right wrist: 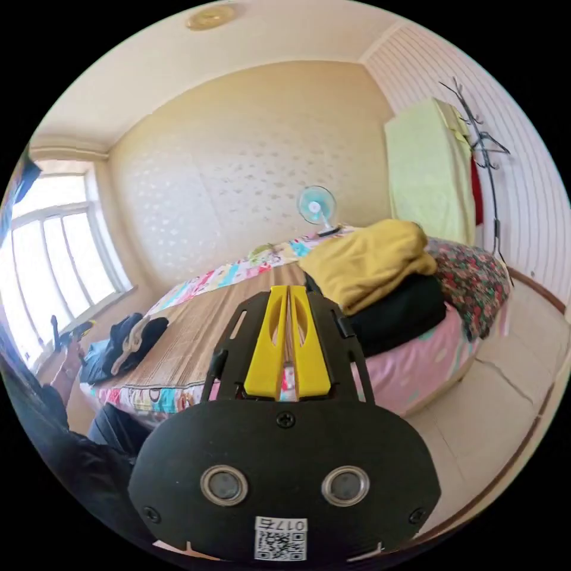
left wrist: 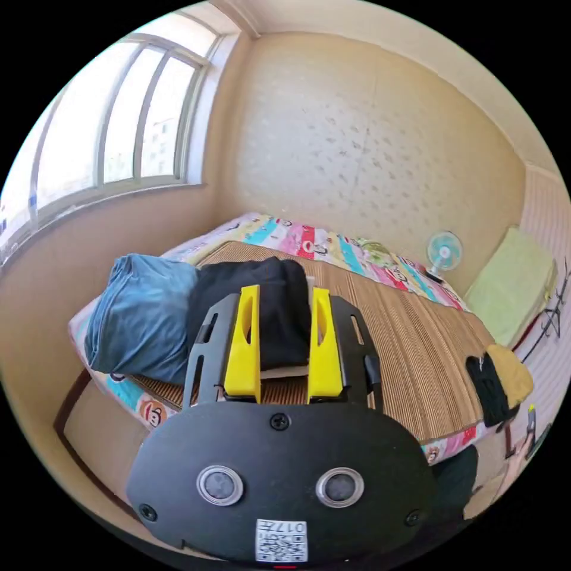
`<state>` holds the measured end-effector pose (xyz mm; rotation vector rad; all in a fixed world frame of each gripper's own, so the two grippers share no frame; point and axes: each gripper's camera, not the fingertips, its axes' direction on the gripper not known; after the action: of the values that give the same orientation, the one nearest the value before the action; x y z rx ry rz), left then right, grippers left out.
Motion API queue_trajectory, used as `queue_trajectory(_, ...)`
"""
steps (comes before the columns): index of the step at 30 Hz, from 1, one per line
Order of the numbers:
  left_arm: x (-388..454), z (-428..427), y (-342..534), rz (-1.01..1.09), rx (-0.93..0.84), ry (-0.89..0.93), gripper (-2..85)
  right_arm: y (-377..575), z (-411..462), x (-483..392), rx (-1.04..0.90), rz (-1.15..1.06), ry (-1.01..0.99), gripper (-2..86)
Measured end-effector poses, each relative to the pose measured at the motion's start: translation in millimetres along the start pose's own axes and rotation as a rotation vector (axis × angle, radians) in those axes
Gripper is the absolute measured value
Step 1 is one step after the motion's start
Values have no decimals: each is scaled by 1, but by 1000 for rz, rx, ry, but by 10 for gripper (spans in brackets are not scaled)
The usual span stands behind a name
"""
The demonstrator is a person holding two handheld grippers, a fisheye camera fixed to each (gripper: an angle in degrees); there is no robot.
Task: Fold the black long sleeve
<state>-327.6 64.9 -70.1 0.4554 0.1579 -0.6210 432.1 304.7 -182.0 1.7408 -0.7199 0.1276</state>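
Note:
A folded black garment [left wrist: 262, 309] lies on the near left corner of the bed, beside a folded blue garment [left wrist: 140, 315]. My left gripper [left wrist: 285, 291] hovers just in front of the black garment, yellow jaws apart and open, with nothing pressed between them. My right gripper [right wrist: 288, 290] is shut, jaws together and empty, held off the bed's edge. To its right a yellow garment [right wrist: 369, 262] rests on another black garment [right wrist: 398, 318]; the same pile [left wrist: 496, 380] sits at the bed's right edge in the left gripper view. The blue and black folded pile [right wrist: 122, 345] appears far left.
A striped bamboo mat [left wrist: 416, 357] covers the bed over a colourful sheet [left wrist: 333, 244]. A small fan [left wrist: 443, 253] stands at the far side, a floral pillow [right wrist: 470, 279] at one end. A window [left wrist: 119, 137], a coat rack [right wrist: 485, 148] and the person's hand [right wrist: 66, 364] are in view.

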Motion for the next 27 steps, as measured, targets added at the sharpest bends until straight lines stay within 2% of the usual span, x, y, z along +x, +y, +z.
queue_trajectory(3,-17,73,-14,-99,-247,148,122,7,27,-31,13,-16,-137,6)
queue_trajectory(5,-8,68,-14,-107,-175,126,103,12,44,-47,-12,-10,-190,5)
queue_trajectory(7,14,58,-19,-23,-147,188,73,22,59,-71,-34,-8,-241,4)
queue_trajectory(9,54,30,-19,203,-103,337,46,32,65,-90,-29,-29,-272,4)
queue_trajectory(10,64,19,-16,252,-76,398,44,38,71,-102,-42,-47,-277,4)
queue_trajectory(12,90,-30,1,395,31,784,44,44,83,-120,-96,-86,-275,4)
queue_trajectory(15,105,-72,38,496,120,1117,44,50,113,-152,-219,-164,-275,4)
queue_trajectory(17,105,-81,67,535,116,1213,44,56,133,-170,-263,-196,-294,5)
queue_trajectory(19,104,-76,98,535,35,1150,45,70,159,-188,-299,-178,-344,5)
queue_trajectory(20,103,-65,120,512,-57,1052,46,75,166,-193,-309,-171,-364,5)
queue_trajectory(22,101,-42,152,455,-240,844,49,95,192,-211,-353,-159,-431,5)
queue_trajectory(24,102,-14,189,405,-496,507,59,111,209,-224,-392,-158,-448,5)
queue_trajectory(27,113,-21,207,378,-538,406,105,136,233,-240,-473,-167,-449,5)
